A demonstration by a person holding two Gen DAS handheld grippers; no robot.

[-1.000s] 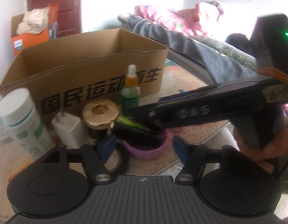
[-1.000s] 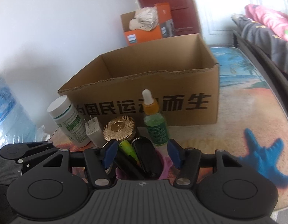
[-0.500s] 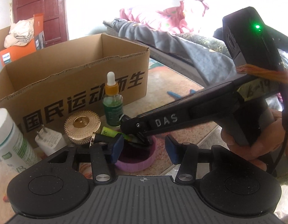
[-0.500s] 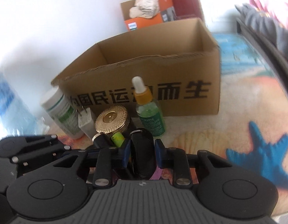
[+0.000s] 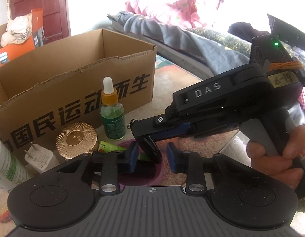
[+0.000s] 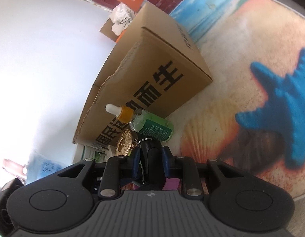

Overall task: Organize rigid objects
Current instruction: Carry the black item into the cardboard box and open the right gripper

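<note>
Left gripper (image 5: 150,157): its jaws have just been closing, yet a gap is kept between the blue pads — nothing is pressed; the purple bowl (image 5: 152,174) lies below and between them, and a green tube (image 5: 111,148) is seen just beyond the left pad.
Right gripper (image 6: 151,163): clenched on the black key fob (image 6: 153,163), which is pinched between both blue pads; its metal ring points away from the jaws.
Key fob's place: held over the purple bowl, just ahead of the left gripper's pads.
Left wrist view only: the right gripper's body from the side, the hand (image 5: 278,156) around its handle, a white plug (image 5: 40,159), and the open inside of the cardboard box (image 5: 73,75).
Right wrist view only: a tilted scene — the fob's grip from behind, and a blue starfish print on the mat (image 6: 231,102).
Both views: the green dropper bottle (image 5: 112,116) and gold lid (image 5: 76,138), beyond the jaws, before the box.
</note>
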